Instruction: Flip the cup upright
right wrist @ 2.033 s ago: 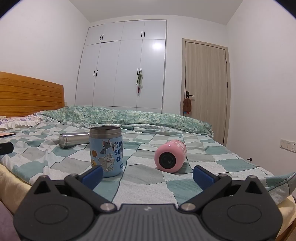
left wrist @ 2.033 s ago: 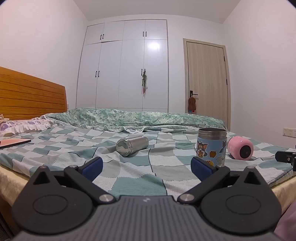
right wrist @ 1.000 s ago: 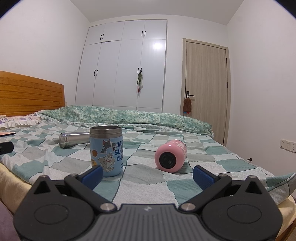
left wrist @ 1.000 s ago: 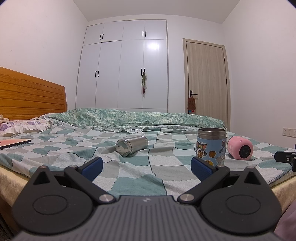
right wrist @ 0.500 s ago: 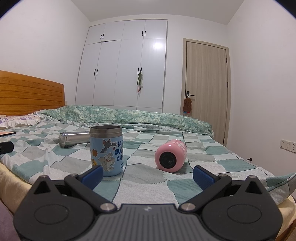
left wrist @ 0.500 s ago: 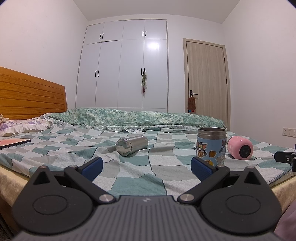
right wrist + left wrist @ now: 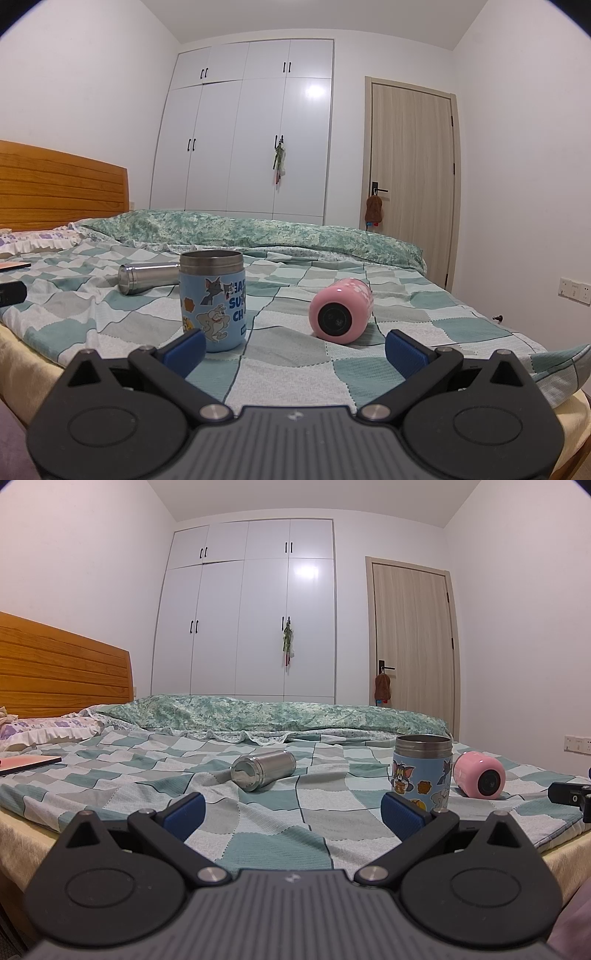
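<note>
Three cups on the bed (image 7: 424, 306) | pink cup (image 7: 341, 312) lies on its side, base toward the right gripper (image 7: 295, 349), axis pointing away, right gripper nearer | steel cup (image 7: 263, 774) also down, ahead of the left gripper (image 7: 293, 812) | cartoon cup (image 7: 212, 299) upright | both grippers spread wide, empty

Both wrist cameras sit low at the near edge of the bed's teal-and-white checked blanket (image 7: 258, 834), facing the white wardrobe (image 7: 251, 133). The left view stands left of the upright blue cartoon-printed steel cup (image 7: 423, 771), the right view closer, right of it (image 7: 213, 302). Both share cup, blanket, wardrobe.
</note>
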`<state>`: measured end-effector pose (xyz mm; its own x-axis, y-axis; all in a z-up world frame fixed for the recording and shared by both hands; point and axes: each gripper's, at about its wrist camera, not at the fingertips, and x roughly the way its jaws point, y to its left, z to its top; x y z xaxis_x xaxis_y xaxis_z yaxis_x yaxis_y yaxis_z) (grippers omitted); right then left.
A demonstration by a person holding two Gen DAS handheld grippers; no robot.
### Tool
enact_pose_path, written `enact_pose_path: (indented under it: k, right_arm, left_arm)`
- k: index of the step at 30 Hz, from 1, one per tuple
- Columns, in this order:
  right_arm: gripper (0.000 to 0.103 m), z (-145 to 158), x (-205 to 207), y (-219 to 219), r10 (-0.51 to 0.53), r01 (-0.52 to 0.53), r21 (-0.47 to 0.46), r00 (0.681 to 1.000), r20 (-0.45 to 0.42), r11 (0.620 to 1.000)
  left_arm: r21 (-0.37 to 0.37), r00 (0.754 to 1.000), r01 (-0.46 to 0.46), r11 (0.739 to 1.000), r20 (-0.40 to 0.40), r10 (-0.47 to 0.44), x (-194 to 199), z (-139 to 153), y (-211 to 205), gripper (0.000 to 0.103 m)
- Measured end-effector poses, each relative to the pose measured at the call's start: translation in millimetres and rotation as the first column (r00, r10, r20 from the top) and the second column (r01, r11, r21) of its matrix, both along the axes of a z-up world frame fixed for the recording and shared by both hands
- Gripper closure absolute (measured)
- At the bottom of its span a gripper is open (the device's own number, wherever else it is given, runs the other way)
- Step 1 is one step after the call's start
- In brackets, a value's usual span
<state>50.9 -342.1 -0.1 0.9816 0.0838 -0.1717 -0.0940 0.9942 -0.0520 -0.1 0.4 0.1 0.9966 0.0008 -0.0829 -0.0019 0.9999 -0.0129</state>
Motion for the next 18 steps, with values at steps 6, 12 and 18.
enact_pose_path:
  k: [6,12,18]
  right_arm:
    - [0.0,0,0,0,0.0,0.0,-0.001,1.0,0.0,1.0]
    - [0.0,1,1,3,0.021,-0.021,-0.01,1.0,-0.005,1.0]
    - [0.0,9,6,22,0.088,-0.088,-0.013,0.996,-0.009,0.996]
  left_arm:
    - [-0.001,1.0,0.002,1.0,-0.002,-0.002,0,0,0,0.0]
    - [-0.004,1.0,-0.001,1.0,-0.012,0.001,2,2,1,0.0]
    - [-0.029,1.0,-0.011,1.0,-0.018,0.011,3,8,11,0.0]
